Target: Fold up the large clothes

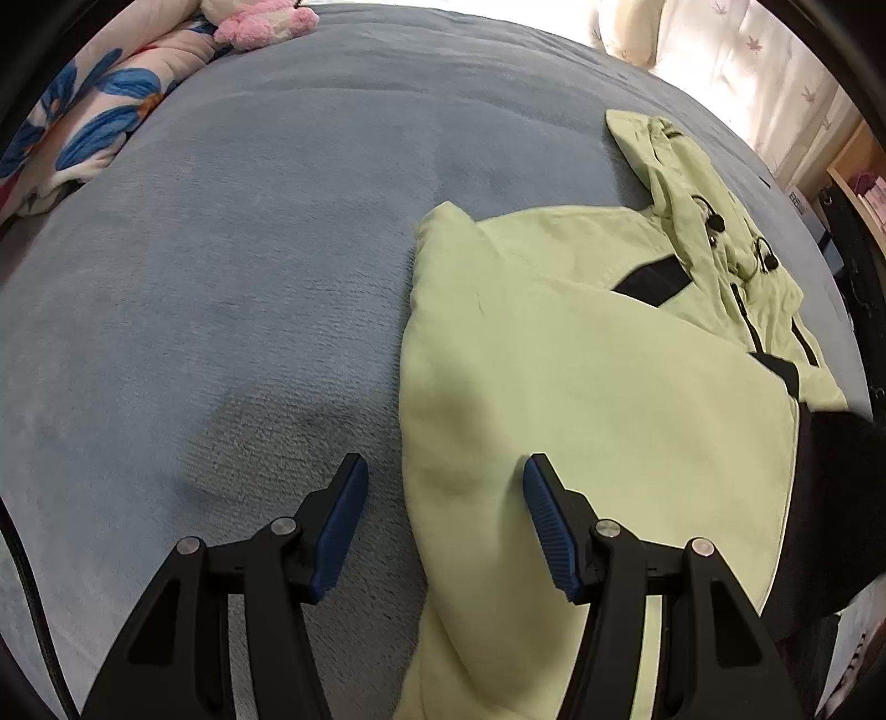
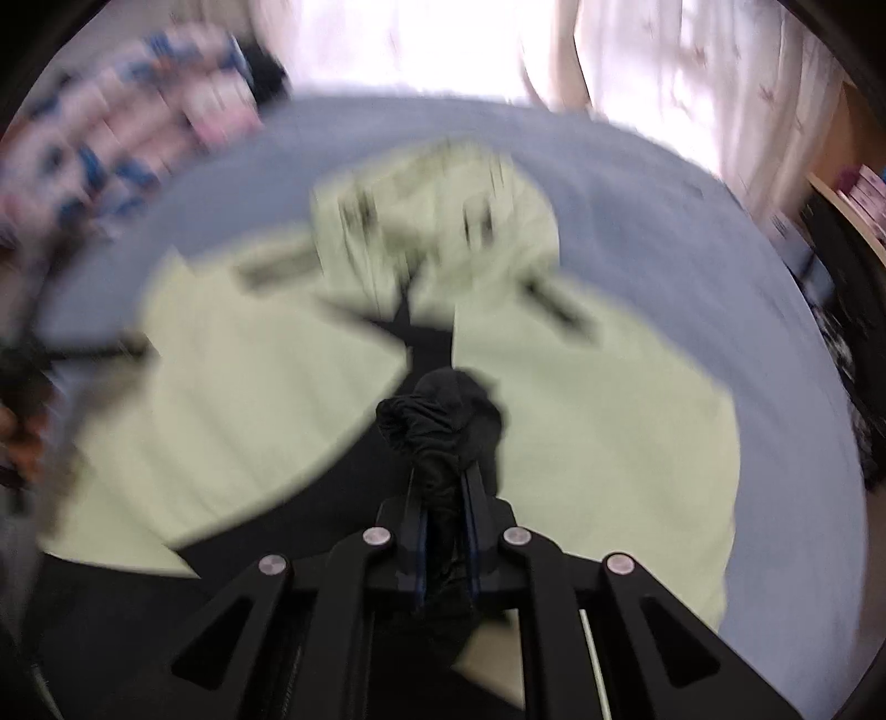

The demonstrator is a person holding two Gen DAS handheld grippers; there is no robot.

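Over on my left, the floral blue-and-white quilt (image 1: 83, 122) is bunched along the far edge of the grey-blue fleece bed cover (image 1: 249, 277), with a pink plush toy (image 1: 260, 22) just beyond it. My left gripper (image 1: 446, 471) points steeply down at the bed with its jaws standing apart, nothing pinched: one blue ribbed pad (image 1: 340, 531) hangs over bare cover, the other over cloth, so the near-left edge of the pale green hooded jacket with black trim (image 1: 581, 360) lies between them, untouched as far as I can tell. The jacket spreads from there to the right across the bed, its hood and black cord toggles at the far end. Now my right side, and the view is smeared with blur: my right gripper (image 2: 443, 487) is clamped tight on a bunched wad of the jacket's black lining (image 2: 443, 421), the cloth squeezed between the narrow pads and bulging out past the tips. Beneath it, the green panels fall away to both sides. A pale patterned curtain (image 2: 692, 83) hangs at far right.
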